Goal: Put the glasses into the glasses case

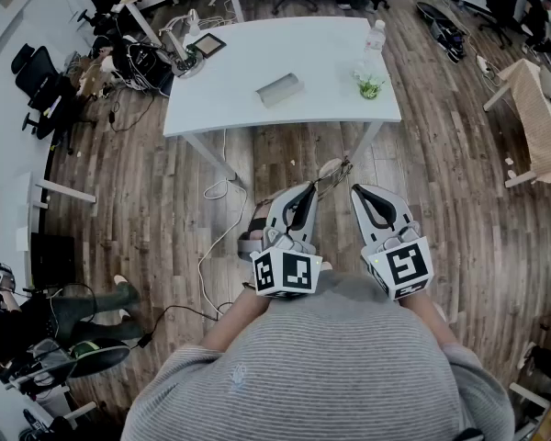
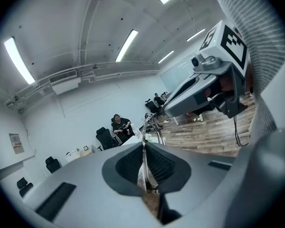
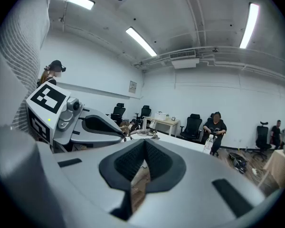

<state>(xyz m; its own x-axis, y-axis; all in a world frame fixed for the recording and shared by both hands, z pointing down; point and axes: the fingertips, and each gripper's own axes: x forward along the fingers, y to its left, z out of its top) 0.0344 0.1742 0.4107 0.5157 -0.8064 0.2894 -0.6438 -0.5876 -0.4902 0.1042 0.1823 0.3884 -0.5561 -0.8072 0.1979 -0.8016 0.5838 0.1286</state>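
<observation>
Pinching the glasses [image 1: 335, 172], the left gripper [image 1: 309, 190] is well short of the case [image 1: 280, 89] straight ahead; the right gripper [image 1: 357, 191] is squeezed together, empty.

The table [image 1: 248, 81] stands at the far side of the floor. The glasses case [image 1: 280, 89] lies near its middle, a bottle [image 1: 374, 37] to the right by the far edge and a tablet [image 1: 208, 45] at the far left corner. Nearer, well apart from the table, the left gripper [image 1: 310, 191] and right gripper [image 1: 358, 193] sit side by side, with the glasses [image 1: 335, 171] between the left one's jaws.
</observation>
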